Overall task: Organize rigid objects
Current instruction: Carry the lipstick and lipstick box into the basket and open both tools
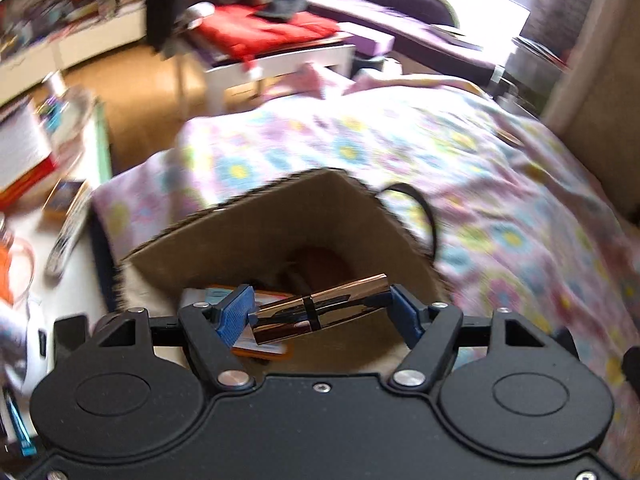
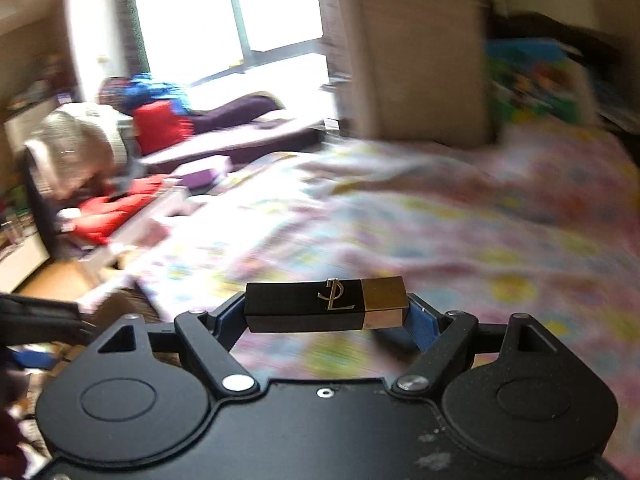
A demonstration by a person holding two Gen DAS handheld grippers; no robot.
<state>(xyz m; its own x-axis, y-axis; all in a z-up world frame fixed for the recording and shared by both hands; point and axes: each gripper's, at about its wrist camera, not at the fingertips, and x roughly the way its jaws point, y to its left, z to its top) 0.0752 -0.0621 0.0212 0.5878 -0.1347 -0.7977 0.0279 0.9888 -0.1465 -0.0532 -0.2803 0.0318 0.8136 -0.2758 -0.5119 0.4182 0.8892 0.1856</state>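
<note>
A shiny rose-gold lipstick tube (image 1: pixel 344 292) lies crosswise between the blue pads of my left gripper (image 1: pixel 320 310), which is shut on it. It hangs over an open cardboard box (image 1: pixel 256 224) on the bed. An orange-edged card (image 1: pixel 264 350) and a brownish item (image 1: pixel 324 264) lie inside the box. My right gripper (image 2: pixel 326 312) is shut on a black lipstick tube (image 2: pixel 304 304) with a gold end and a gold logo, held crosswise above the floral bedspread (image 2: pixel 440 232). Both views are blurred by motion.
A black looped cord (image 1: pixel 424 208) lies by the box's far right corner. Left of the bed, a surface holds a remote control (image 1: pixel 68 236) and a red-and-white box (image 1: pixel 20 152). Beyond stand a white low table with red cushions (image 1: pixel 264 32) and a purple sofa (image 1: pixel 400 12).
</note>
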